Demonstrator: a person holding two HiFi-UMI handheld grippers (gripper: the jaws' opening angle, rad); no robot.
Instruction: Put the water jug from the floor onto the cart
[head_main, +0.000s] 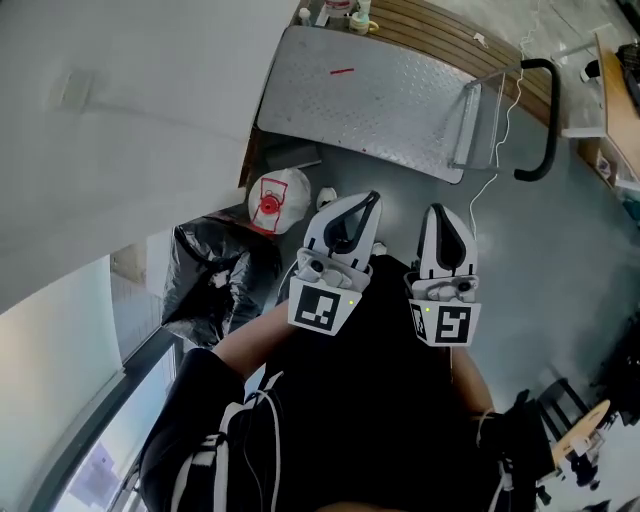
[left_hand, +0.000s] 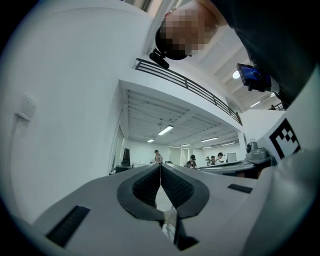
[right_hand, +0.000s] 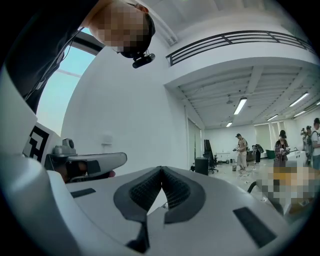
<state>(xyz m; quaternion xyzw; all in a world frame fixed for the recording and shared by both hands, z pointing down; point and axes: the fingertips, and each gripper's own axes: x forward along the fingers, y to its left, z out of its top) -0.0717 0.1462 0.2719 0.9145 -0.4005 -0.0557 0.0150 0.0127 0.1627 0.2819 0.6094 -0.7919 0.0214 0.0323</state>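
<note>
Both my left claw (head_main: 366, 200) and right claw (head_main: 438, 212) are clenched empty, the water jug (head_main: 277, 200) just left of them, the platform cart (head_main: 370, 85) ahead.

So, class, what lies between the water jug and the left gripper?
In the head view, a small white object, too small to identify, sits on the floor between the water jug and the left gripper.

Two grippers (head_main: 371, 200) (head_main: 437, 212), one cart (head_main: 370, 90), one water jug (head_main: 277, 200), one black bag (head_main: 212, 270)
</note>
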